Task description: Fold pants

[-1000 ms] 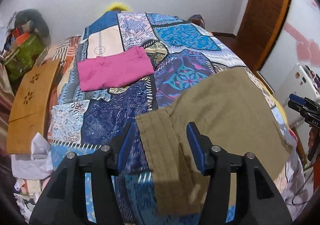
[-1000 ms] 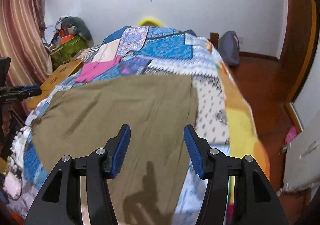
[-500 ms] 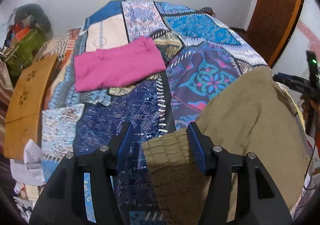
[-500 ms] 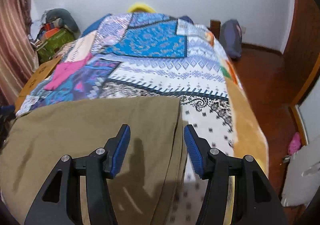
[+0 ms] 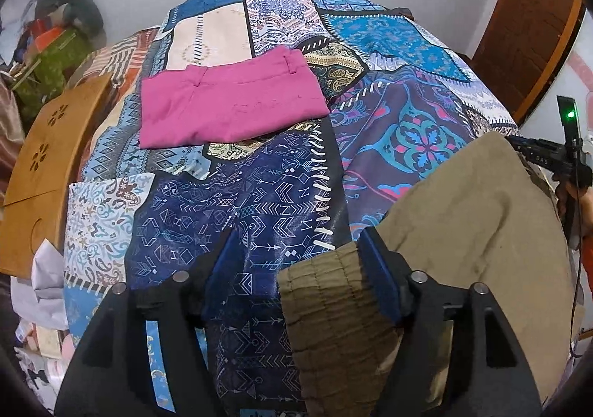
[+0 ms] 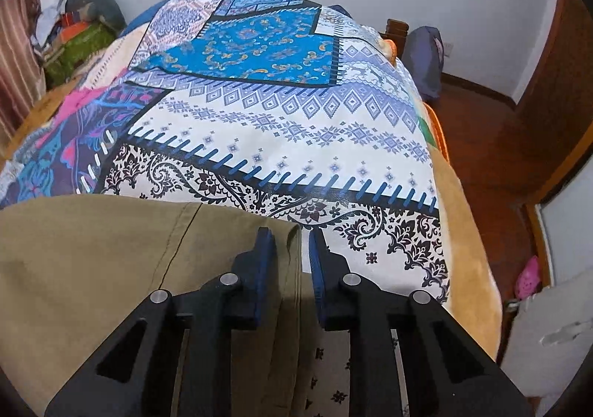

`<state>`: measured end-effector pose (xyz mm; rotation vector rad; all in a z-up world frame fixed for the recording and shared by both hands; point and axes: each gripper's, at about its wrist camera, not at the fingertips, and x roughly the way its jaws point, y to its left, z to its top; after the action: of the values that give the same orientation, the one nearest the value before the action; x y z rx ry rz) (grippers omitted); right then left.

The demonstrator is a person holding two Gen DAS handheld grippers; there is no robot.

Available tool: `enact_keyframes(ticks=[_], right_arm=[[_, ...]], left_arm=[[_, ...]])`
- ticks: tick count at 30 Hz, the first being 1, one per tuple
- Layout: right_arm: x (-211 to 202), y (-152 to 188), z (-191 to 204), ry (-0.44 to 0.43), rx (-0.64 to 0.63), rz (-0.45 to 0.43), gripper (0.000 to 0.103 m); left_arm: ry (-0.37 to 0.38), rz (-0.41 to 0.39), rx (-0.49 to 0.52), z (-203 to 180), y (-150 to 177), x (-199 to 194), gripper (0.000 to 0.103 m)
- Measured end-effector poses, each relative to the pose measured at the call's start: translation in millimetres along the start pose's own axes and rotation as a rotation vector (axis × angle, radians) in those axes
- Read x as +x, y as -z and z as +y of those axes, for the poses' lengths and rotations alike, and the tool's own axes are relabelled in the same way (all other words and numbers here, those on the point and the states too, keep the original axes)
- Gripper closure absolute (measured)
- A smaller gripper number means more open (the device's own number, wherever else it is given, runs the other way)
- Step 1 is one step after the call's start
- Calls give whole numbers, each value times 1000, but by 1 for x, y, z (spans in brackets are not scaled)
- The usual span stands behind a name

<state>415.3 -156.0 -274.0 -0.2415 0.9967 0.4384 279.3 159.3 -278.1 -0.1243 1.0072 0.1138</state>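
Note:
Olive pants (image 5: 474, 224) lie spread on the near end of a patchwork bedspread (image 5: 259, 194). Their ribbed waistband (image 5: 326, 291) sits between the jaws of my left gripper (image 5: 296, 235), which are opening; the right pad touches the band's edge and the left pad stands clear of it. In the right wrist view the olive pants (image 6: 92, 261) fill the lower left. My right gripper (image 6: 289, 231) is closing around their right-hand edge, with a thin strip of bedspread (image 6: 296, 120) still showing beside the right pad. The right gripper (image 5: 548, 157) also shows at the left view's right edge.
A folded pink garment (image 5: 229, 105) lies farther up the bed. A wooden board (image 5: 40, 157) and piled clutter (image 5: 55, 46) stand to the bed's left. A brown door (image 5: 533, 27) and a dark bag (image 6: 426, 57) on the red floor are to the right.
Both grippers have sunk toward the bed and come up to the pants' edges. The right jaws have narrowed around the cloth edge. The left jaws have widened a little.

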Motion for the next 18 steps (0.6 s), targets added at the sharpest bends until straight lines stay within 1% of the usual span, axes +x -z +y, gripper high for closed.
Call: enact_keyframes(ticks=[1, 3, 4, 7, 9, 13, 16, 18], right_arm=[[-2, -2, 0, 7, 4, 12, 82], [-17, -4, 0, -11, 15, 9, 82], [-24, -4, 1, -19, 20, -2, 82], [-61, -1, 7, -33, 9, -55, 76], [-91, 2, 16, -39, -13, -104, 72], [-145, 12, 37, -53, -56, -185, 69], [-178, 19, 53, -77, -68, -240, 69], [-195, 24, 62, -91, -74, -272, 65]], left_arm=[[-7, -1, 6, -1, -1, -3, 34], [-34, -13, 25, -4, -1, -15, 35], [-45, -26, 37, -6, -1, -23, 35], [-53, -75, 55, -9, -1, -50, 35], [-46, -110, 53, -12, -1, -72, 35], [-27, -179, 49, -17, 1, -115, 35], [-8, -222, 40, -22, 7, -142, 35], [18, -241, 28, -25, 16, -159, 34]])
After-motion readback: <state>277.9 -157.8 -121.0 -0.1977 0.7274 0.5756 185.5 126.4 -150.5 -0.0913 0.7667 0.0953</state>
